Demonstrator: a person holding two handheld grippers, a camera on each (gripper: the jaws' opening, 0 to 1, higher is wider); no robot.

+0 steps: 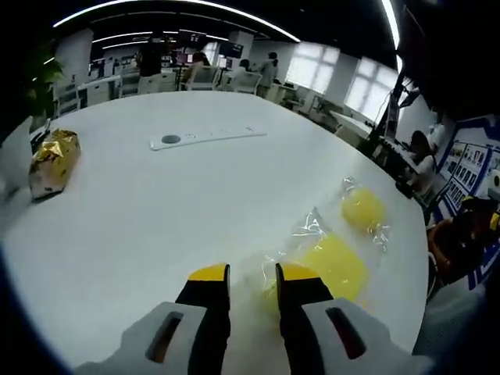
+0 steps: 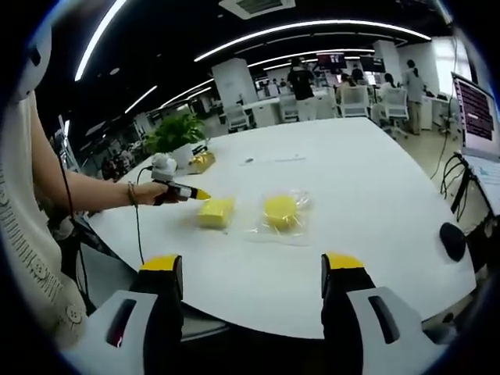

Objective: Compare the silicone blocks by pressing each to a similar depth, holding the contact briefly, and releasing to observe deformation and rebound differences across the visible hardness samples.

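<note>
Two yellow silicone blocks in clear wrap lie on the white table [image 1: 141,219]. The square block [image 1: 337,267] [image 2: 216,211] lies just right of my left gripper [image 1: 252,273], whose right jaw overlaps the block's near corner. The jaws stand a narrow gap apart with only a pale blur of wrap between them. In the right gripper view a hand [image 2: 144,193] holds that left gripper [image 2: 197,194] with its yellow tip against the square block's left edge. The round block [image 1: 363,208] [image 2: 281,211] lies beside the square one. My right gripper [image 2: 251,269] hangs wide open over the table's near edge, well short of both blocks.
A gold foil packet [image 1: 53,160] [image 2: 201,160] and a long white strip [image 1: 207,137] lie on the table's far side. A potted plant [image 2: 176,131] stands beyond. A laptop screen [image 2: 476,109] and a dark round object [image 2: 451,238] are off the right edge. People and desks fill the background.
</note>
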